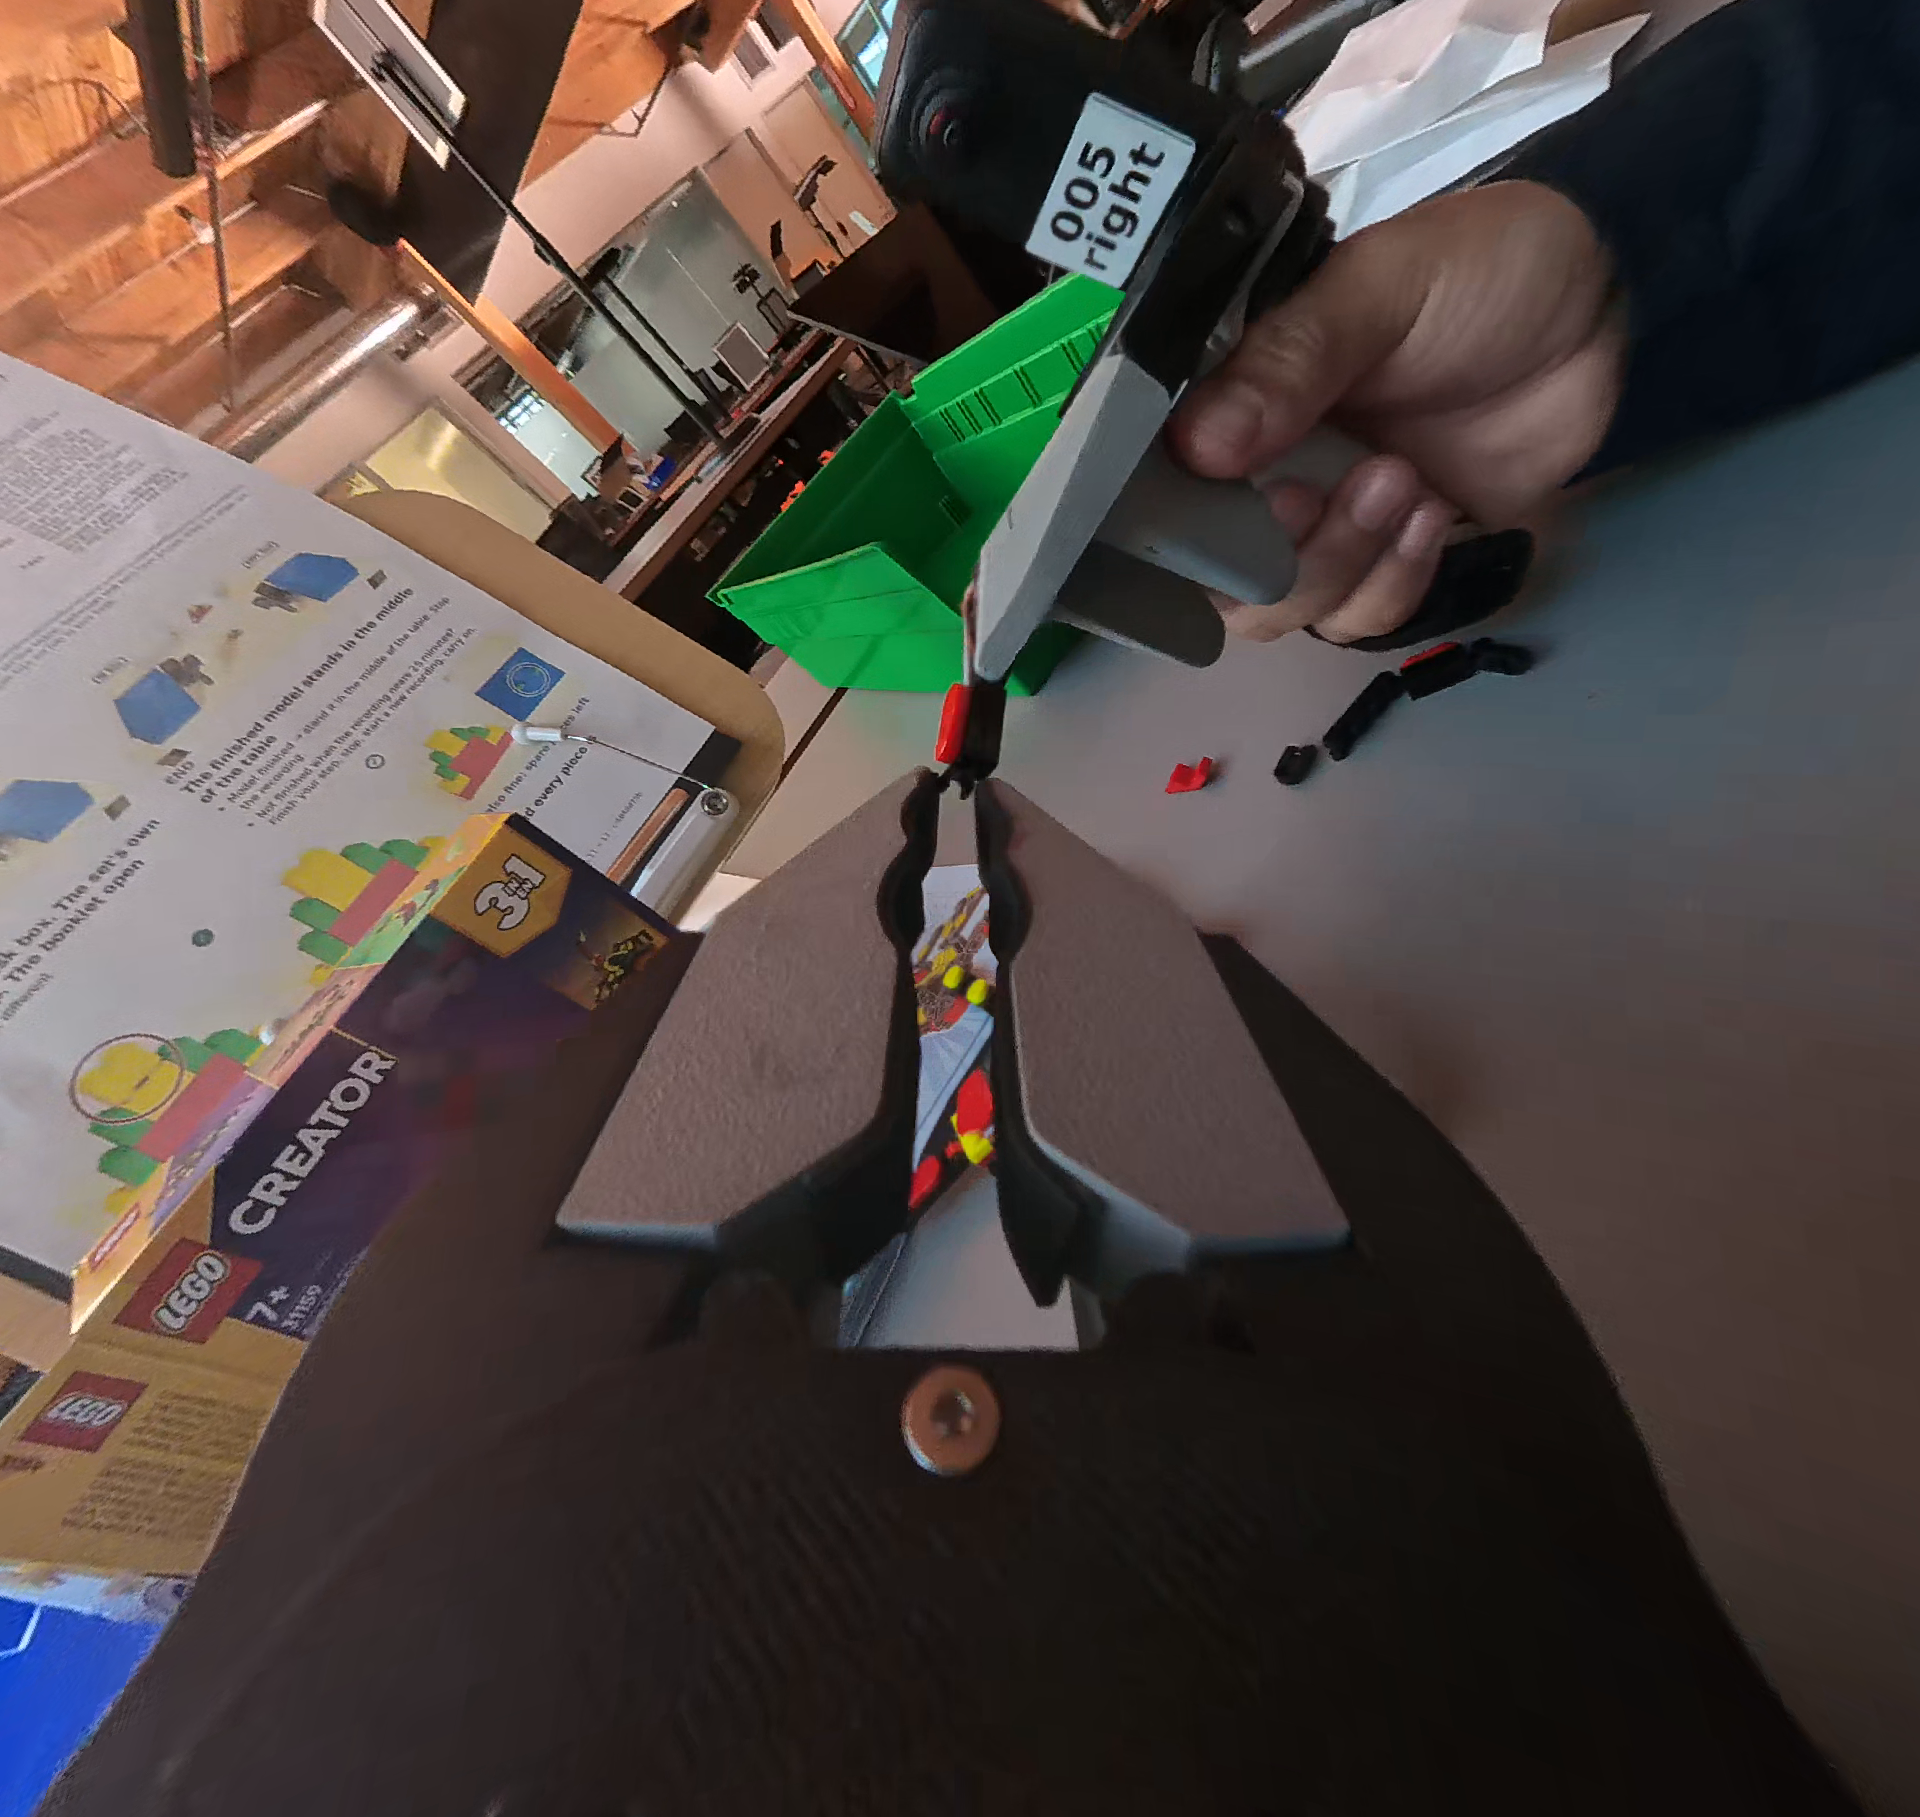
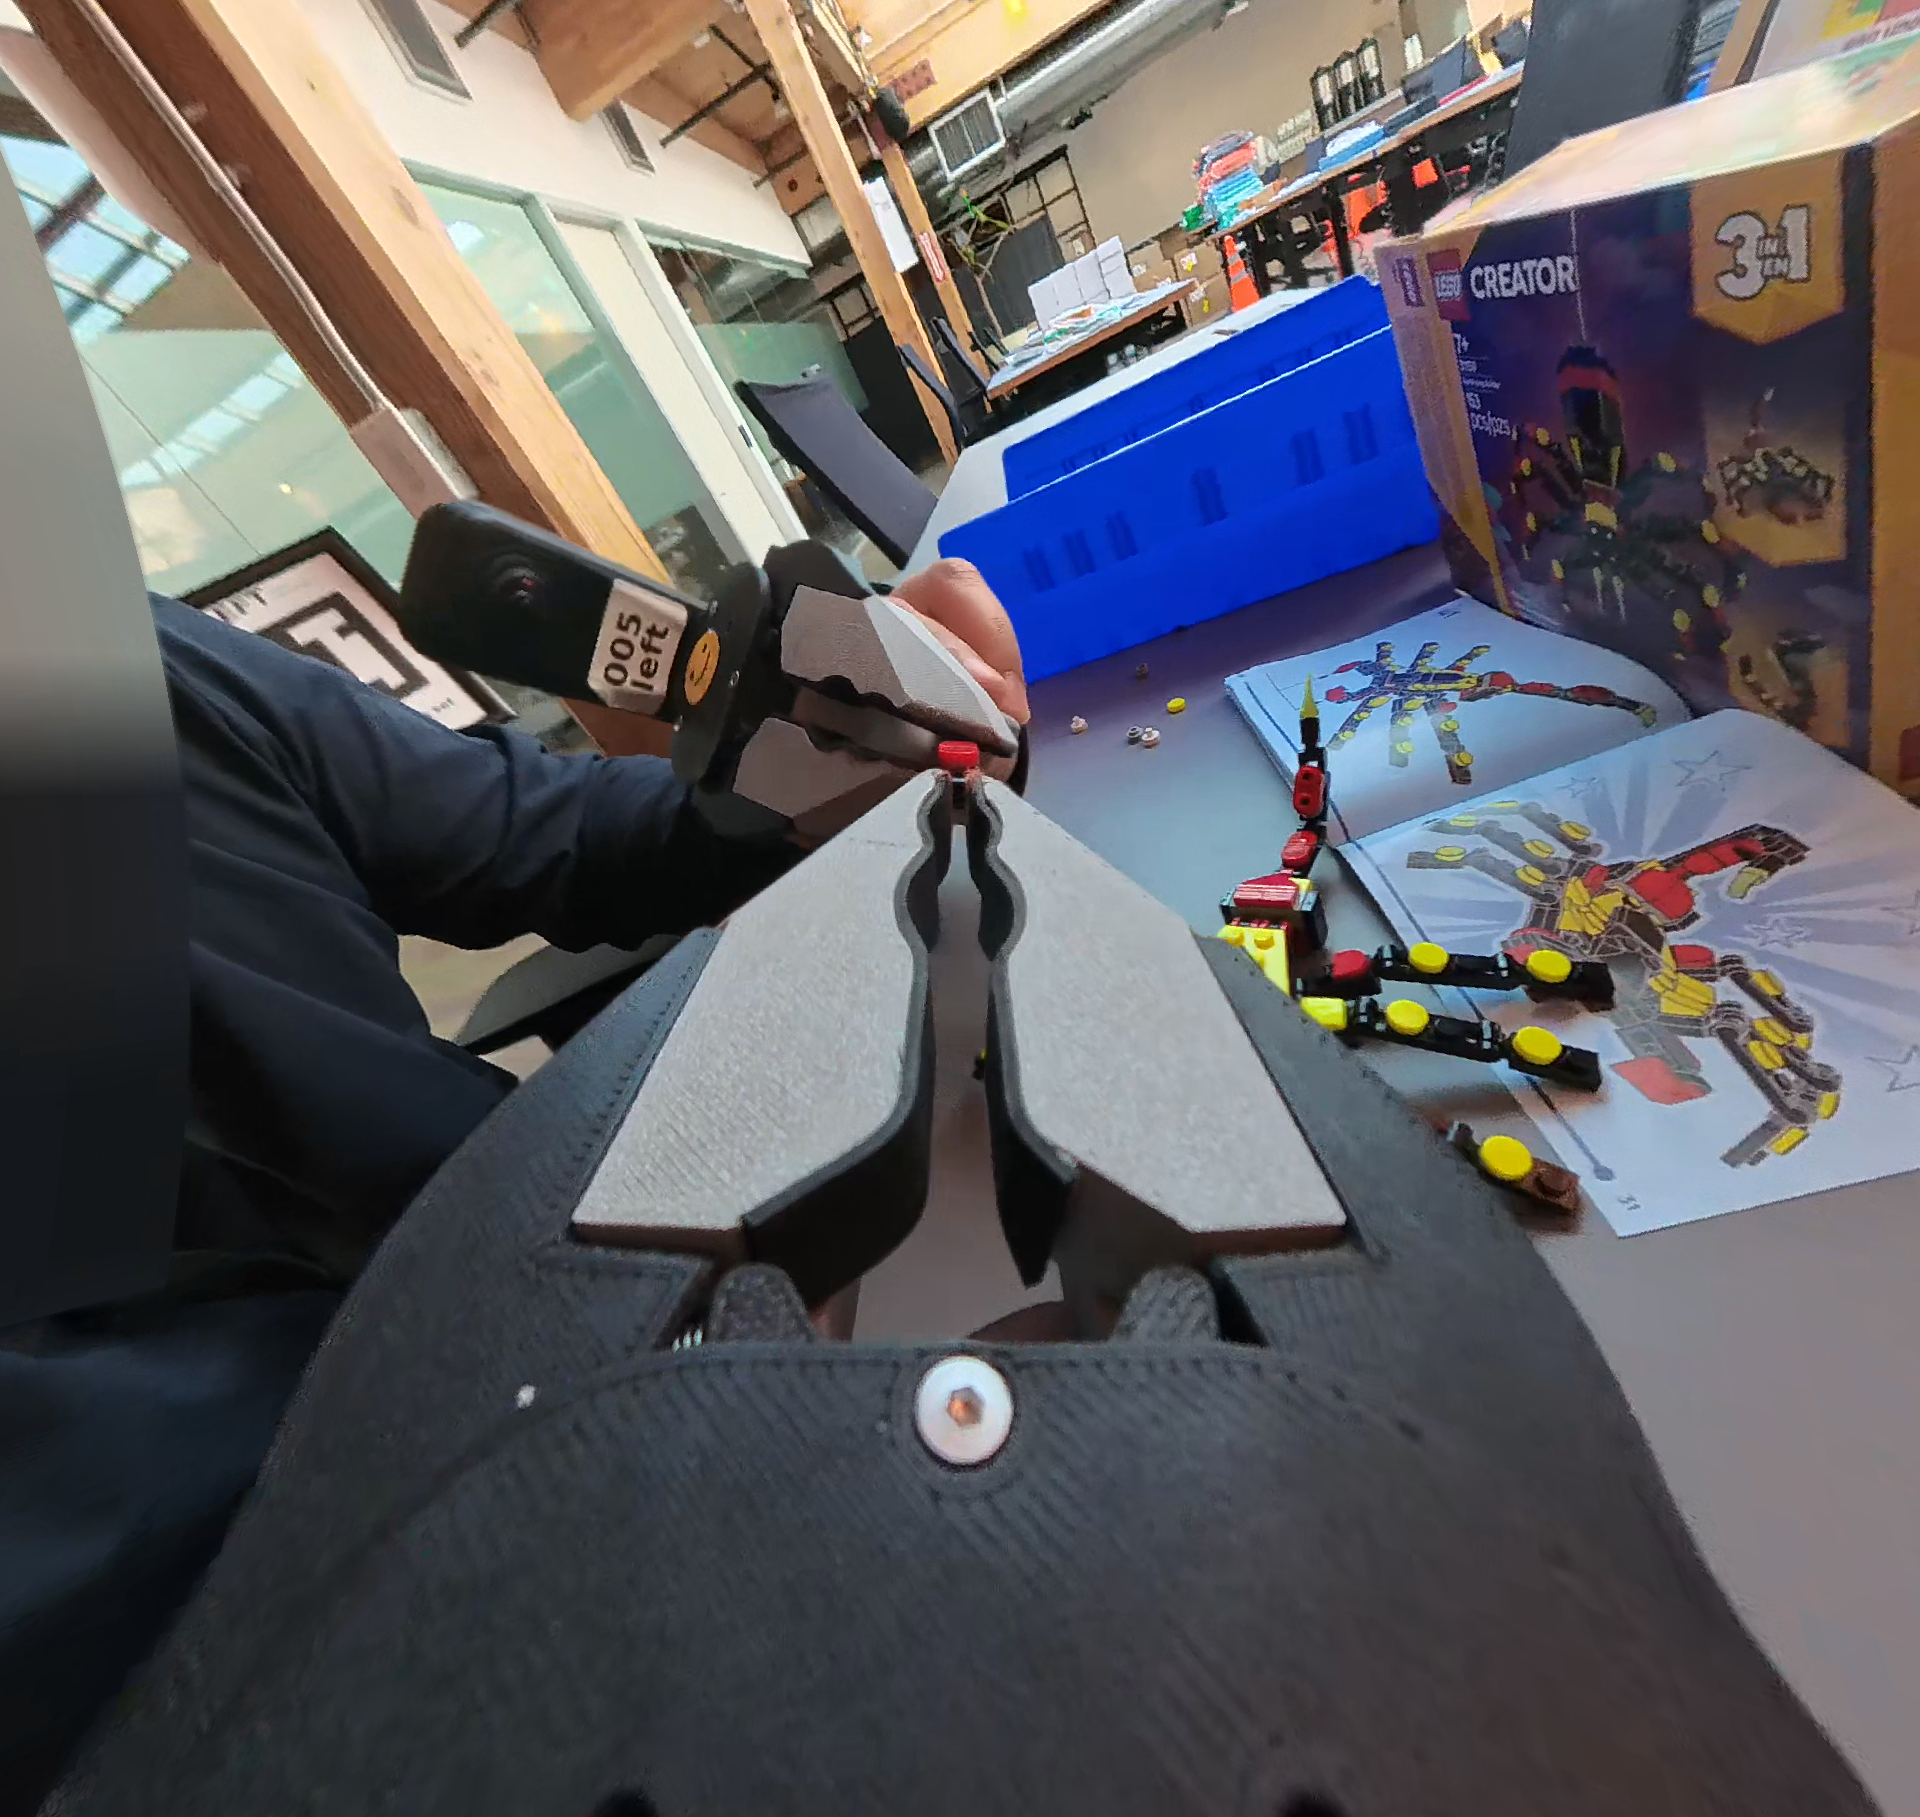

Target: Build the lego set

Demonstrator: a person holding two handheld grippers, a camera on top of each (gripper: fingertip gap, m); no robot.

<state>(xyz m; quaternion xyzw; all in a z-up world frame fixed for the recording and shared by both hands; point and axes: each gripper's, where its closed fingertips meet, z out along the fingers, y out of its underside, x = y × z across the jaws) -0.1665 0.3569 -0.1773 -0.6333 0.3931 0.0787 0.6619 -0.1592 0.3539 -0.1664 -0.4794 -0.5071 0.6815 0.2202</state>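
Note:
My left gripper [image 1: 956, 788] and right gripper [image 2: 961, 785] meet tip to tip above the table. Both are shut on one small red and black lego piece [image 1: 961, 725], which also shows in the right wrist view [image 2: 956, 757]. The left pinches its black lower end. The right gripper [image 1: 982, 681] comes down from above and holds its upper part. The partly built red, yellow and black scorpion model [image 2: 1278, 910] lies on the table to the right, with its tail [image 2: 1309, 780] raised and two black legs [image 2: 1455, 1019] with yellow studs.
An open instruction booklet [image 2: 1662, 936] lies under the model, beside the lego box [image 2: 1662, 417]. A blue bin [image 2: 1195, 489] stands behind it and a green bin [image 1: 883, 562] behind the right gripper. Loose red [image 1: 1190, 775] and black pieces [image 1: 1361, 713] lie on the table. A printed sheet [image 1: 260, 676] stands at the left.

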